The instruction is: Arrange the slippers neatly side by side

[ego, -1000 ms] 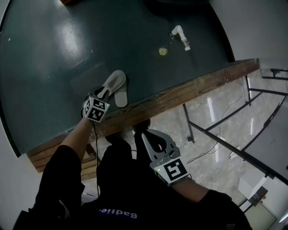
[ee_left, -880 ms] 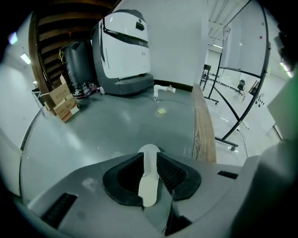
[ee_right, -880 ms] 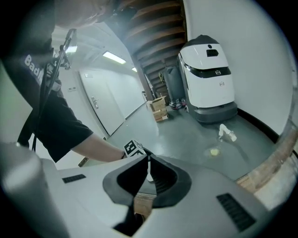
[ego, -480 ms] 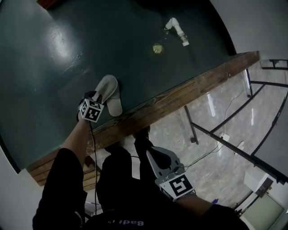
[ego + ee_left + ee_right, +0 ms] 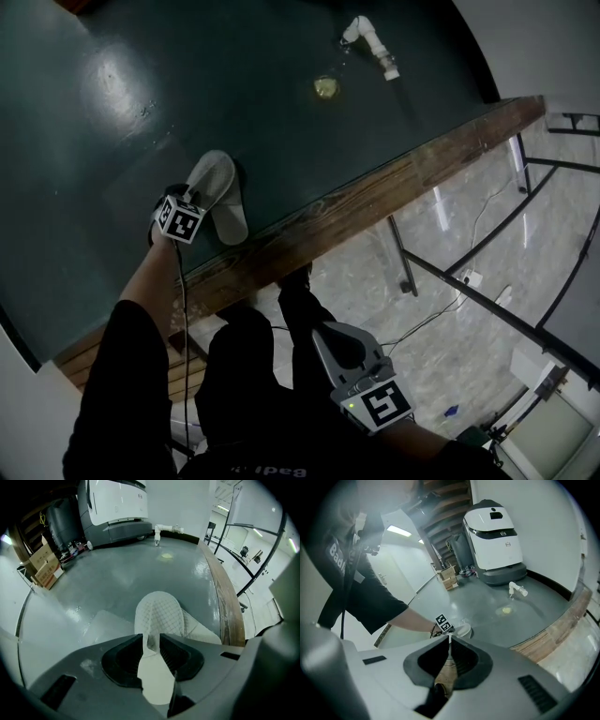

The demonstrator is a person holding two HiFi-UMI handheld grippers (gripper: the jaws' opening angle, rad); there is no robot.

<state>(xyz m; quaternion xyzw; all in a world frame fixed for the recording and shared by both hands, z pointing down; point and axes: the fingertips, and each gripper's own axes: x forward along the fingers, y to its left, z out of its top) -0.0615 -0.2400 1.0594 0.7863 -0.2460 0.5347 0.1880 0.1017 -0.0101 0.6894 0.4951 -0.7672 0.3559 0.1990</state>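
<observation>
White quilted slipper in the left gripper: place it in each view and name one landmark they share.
Head view: white quilted slipper left of centre, by the wooden edge.
Left gripper view: slipper lower centre, pinched between the fingers of the left gripper.
Right gripper view: slipper small at centre, beside the marker cube.
Shared landmark: white plastic pipe fitting, beyond the slipper in each.

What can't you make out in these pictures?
Second slipper: mostly under the held slipper, left gripper view.
Yellow spot: too small to identify, every view.
White machine: top cut off by the edge, left gripper view.
Boxes: print too small to read, left gripper view.
</observation>
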